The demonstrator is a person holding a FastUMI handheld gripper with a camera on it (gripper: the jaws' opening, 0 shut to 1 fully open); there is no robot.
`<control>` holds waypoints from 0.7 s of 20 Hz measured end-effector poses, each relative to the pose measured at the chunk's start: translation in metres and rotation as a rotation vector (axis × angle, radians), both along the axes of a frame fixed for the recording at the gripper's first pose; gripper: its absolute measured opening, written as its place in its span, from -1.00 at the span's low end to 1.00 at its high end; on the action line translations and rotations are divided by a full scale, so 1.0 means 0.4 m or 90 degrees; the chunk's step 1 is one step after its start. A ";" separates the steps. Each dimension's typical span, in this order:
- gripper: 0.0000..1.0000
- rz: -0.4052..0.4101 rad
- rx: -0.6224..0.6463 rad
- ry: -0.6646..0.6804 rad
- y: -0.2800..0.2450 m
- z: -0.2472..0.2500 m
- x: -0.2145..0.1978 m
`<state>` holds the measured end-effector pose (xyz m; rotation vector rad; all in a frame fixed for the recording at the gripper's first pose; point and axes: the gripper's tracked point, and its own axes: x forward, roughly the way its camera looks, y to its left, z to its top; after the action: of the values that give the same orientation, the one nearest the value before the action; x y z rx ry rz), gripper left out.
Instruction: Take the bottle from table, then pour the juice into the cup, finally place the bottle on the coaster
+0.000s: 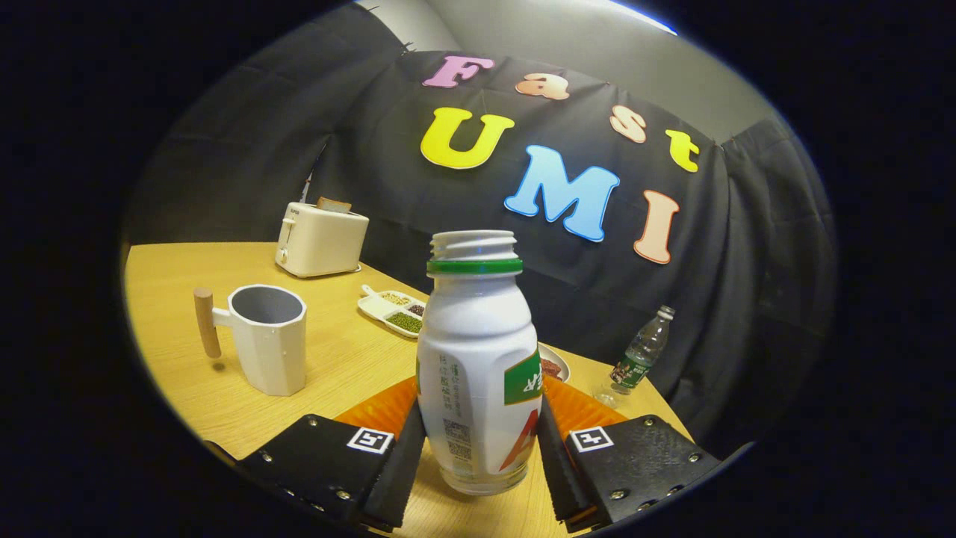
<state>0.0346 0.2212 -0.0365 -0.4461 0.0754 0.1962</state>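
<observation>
Juice bottle, uncapped, upright between the tongs; fingers flank its sides, contact uncertain, grip cannot be told. Risk: tilting early spills short of the mug.

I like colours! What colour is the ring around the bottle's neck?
Green. The ring sits just under the bottle mouth in the gripper view, between the gripper fingers.

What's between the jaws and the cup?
In the gripper view the gripper has its jaws against both sides of the open white bottle. From there to the cup, ahead and off to the left, is bare wooden table.
</observation>
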 end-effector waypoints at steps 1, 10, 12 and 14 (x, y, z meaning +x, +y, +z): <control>0.43 0.005 -0.014 -0.002 0.009 -0.001 0.002; 0.43 0.039 -0.148 -0.016 0.073 0.004 0.012; 0.42 0.045 -0.176 -0.017 0.084 0.000 0.015; 0.43 0.045 -0.200 -0.020 0.091 -0.001 0.020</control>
<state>0.0425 0.2575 -0.0369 -0.7655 0.0599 0.2477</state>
